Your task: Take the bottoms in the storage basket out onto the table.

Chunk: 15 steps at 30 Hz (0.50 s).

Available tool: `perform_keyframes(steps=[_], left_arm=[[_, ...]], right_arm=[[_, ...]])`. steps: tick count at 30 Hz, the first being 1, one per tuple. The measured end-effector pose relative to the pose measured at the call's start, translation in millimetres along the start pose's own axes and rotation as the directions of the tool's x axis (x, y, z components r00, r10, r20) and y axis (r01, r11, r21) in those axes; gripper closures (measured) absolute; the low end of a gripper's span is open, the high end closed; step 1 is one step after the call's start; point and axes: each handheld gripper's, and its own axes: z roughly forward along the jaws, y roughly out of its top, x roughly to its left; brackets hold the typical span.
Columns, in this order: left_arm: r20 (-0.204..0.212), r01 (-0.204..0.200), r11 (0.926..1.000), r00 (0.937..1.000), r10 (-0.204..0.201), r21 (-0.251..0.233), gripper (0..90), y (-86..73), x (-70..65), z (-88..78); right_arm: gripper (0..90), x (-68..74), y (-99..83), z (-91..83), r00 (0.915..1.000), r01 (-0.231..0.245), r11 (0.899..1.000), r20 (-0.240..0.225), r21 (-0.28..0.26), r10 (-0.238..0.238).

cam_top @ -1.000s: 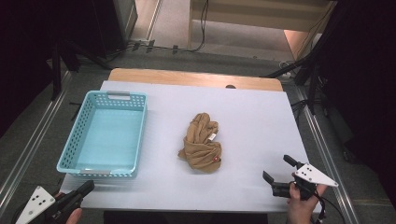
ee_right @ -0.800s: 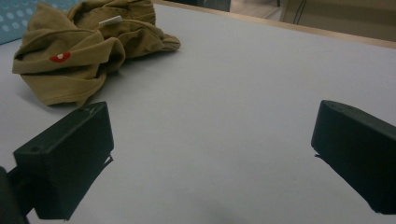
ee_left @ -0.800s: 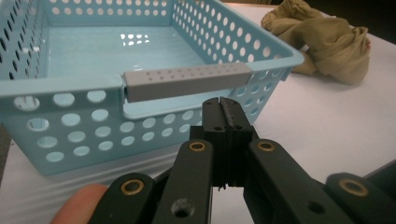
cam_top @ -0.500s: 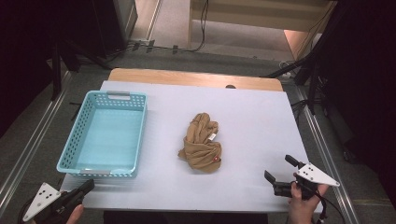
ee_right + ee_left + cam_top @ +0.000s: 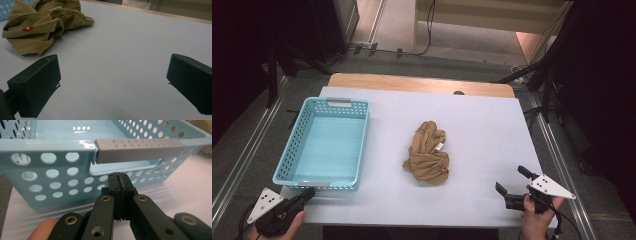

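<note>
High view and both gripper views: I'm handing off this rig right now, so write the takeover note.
Left gripper: shut, holding nothing, just short of the blue basket's near grey handle.
Right gripper: open, holding nothing, low over the table at its near right corner, aimed at the crumpled tan garment.
The garment lies mid-table, right of the basket, untouched.
Done: nothing yet; the basket holds nothing.
Left, likely: pick up the garment and put it in the basket.

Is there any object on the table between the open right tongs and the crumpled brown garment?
No. Bare white table lies between the right tongs and the brown garment; their jaws stand wide open, pointing toward it. The blue basket stands beyond the garment, off to the side.
</note>
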Motion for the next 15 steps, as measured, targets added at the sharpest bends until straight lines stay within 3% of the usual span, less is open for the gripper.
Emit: perform_keyframes(steps=[15], left_arm=[[-0.005,-0.007,0.9999,1.0,0.007,-0.012,90.0,6.9,1.4,5.6]], right_arm=[[0.0,-1.3,0.4,-1.7,1.0,-0.003,1.0,0.005,-0.005,0.004]])
